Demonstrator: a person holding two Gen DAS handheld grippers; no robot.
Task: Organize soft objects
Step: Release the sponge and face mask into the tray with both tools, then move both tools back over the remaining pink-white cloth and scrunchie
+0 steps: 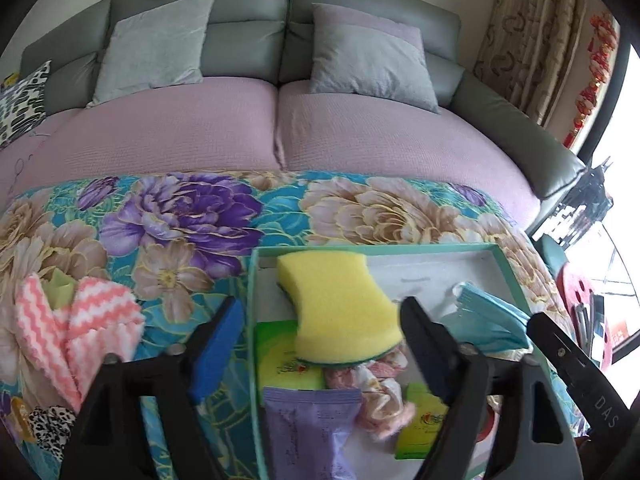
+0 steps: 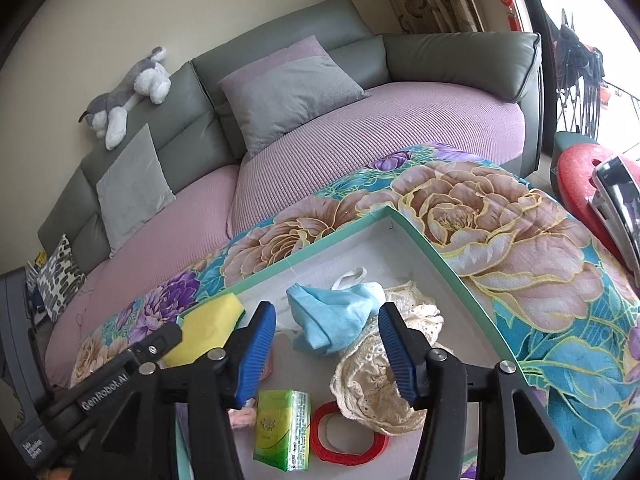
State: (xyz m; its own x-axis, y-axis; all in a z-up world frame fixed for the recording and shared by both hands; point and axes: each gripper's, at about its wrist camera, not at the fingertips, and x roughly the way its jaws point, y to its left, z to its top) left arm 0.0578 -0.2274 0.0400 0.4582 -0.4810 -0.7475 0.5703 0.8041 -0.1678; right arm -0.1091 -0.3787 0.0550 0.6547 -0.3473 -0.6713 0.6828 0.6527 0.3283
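Observation:
A teal-rimmed white box (image 1: 253, 320) sits on the floral quilt. My left gripper (image 1: 320, 330) is open above it, and a yellow sponge (image 1: 336, 312) lies between the fingers without touching either pad. My right gripper (image 2: 326, 316) is also open over the box (image 2: 320, 245), with a light blue face mask (image 2: 332, 316) loose between its pads. A cream lace cloth (image 2: 380, 380), a red ring (image 2: 348, 446) and a green tissue pack (image 2: 284, 424) lie under it. The box also holds a purple packet (image 1: 308, 428) and a pink floral scrunchie (image 1: 380, 396). The sponge (image 2: 208, 328) shows at the left.
A pink and white zigzag cloth (image 1: 80, 328), a pale green piece (image 1: 60, 290) and a leopard-print scrunchie (image 1: 48, 428) lie on the quilt (image 1: 180, 216) left of the box. Behind stands a grey sofa (image 1: 248, 40) with cushions and a plush dog (image 2: 128, 92). A red stool (image 2: 576, 176) stands at the right.

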